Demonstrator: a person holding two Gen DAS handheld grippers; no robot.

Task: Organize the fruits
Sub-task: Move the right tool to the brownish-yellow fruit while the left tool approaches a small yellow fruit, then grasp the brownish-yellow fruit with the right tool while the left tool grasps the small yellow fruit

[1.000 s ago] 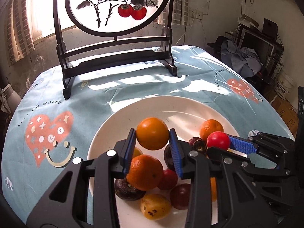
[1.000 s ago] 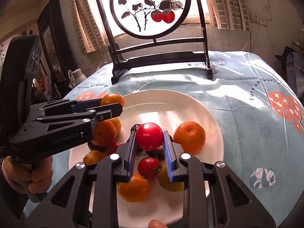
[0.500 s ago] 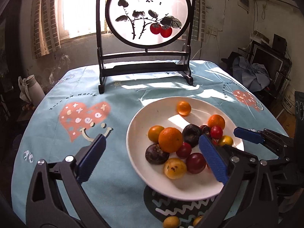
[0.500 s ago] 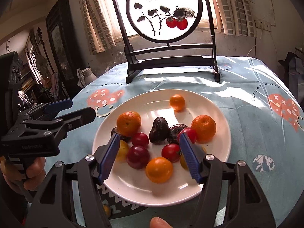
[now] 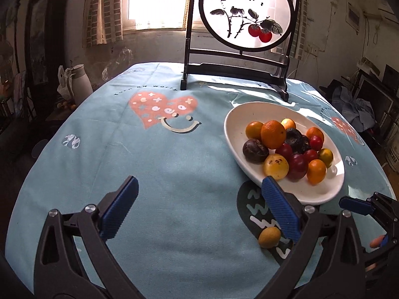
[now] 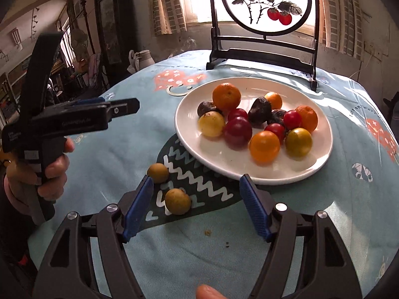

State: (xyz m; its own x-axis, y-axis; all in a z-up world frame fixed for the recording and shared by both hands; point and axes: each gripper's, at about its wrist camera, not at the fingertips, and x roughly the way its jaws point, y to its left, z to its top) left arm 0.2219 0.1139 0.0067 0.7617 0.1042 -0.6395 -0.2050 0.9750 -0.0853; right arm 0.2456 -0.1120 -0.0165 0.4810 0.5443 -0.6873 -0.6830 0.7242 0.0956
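A white plate (image 6: 321,154) (image 5: 234,129) on the blue tablecloth holds several fruits: oranges, red and yellow tomatoes, dark wrinkled fruits. Two small tan fruits lie loose on the cloth before the plate, one (image 6: 178,201) nearer me and one (image 6: 157,173) further left; one of them (image 5: 269,237) shows by the left gripper's right finger. My left gripper (image 5: 198,206) is wide open and empty over bare cloth left of the plate. My right gripper (image 6: 197,208) is still opening with nothing gripped, in front of the plate, the nearer tan fruit lying between its fingers' lines.
A dark wooden stand with a round painted screen (image 6: 264,5) stands behind the plate. A white jug (image 5: 79,82) sits off the table's far left. A hand (image 6: 49,169) holds the left gripper's handle. Crumbs (image 6: 207,231) lie on the cloth near me.
Both grippers let go of their fruit, an orange and a red tomato, onto the plate, opened and pulled back towards me. The left one also swung left over bare cloth.
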